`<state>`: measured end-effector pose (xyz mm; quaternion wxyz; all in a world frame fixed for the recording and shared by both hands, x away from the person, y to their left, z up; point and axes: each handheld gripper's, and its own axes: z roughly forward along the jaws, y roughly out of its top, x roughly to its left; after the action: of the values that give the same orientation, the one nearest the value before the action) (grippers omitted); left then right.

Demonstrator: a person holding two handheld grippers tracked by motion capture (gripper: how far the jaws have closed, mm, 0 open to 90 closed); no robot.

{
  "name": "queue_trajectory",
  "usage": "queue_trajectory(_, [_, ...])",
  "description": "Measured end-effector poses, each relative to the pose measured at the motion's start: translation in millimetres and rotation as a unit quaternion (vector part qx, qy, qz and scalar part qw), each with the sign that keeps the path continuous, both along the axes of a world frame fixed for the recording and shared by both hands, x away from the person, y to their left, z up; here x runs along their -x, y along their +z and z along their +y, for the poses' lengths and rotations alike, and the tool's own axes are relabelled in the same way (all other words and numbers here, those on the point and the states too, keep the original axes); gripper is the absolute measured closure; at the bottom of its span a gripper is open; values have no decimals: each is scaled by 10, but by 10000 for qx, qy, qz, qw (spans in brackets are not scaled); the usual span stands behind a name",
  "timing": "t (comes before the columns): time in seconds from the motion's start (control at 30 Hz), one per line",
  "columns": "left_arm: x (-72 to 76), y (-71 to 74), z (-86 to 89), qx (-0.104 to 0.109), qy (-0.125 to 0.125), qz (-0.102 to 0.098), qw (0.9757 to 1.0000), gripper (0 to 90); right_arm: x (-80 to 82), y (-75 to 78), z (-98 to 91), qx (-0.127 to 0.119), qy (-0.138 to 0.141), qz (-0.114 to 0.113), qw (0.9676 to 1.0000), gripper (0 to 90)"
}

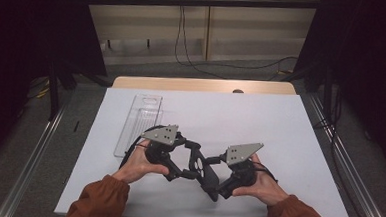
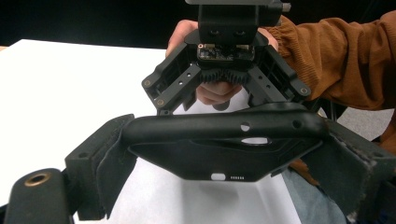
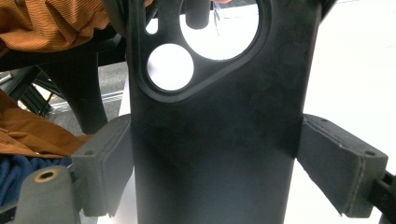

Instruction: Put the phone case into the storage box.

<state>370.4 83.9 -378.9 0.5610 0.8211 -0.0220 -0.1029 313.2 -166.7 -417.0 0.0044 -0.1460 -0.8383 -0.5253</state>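
Black matte plastic phone case with camera cut-outs (image 1: 200, 166) held aloft over the near edge of the white-covered tabletop (image 1: 279, 138), spanning both tools. Left tool (image 2: 224, 154) clamped across the case's width near one end; right tool (image 3: 212, 172) gripping the long sides, pads pressed on both flanks. Clear plastic packaging tray (image 1: 139, 123) lying flat toward the left edge. Advised: keep grips square, avoid twisting the thin shell, release one tool only once the other bears the load.

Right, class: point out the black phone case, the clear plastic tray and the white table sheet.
black phone case (image 3: 210, 154): right gripper view, its flat back panel.
clear plastic tray (image 1: 139, 120): high view, its middle section.
white table sheet (image 1: 260, 117): high view, a bare part.
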Motion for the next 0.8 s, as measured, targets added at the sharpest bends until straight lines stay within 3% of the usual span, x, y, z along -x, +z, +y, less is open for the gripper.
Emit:
queue_trajectory(0.27, [-4,5,10,-59,-3,-23,10000,134,-1,2,11,28,-7,-44,10000,142])
queue_trajectory(0.8, [5,80,13,132,399,103,9991,145,-11,39,-9,-201,-231,-134,9994,102])
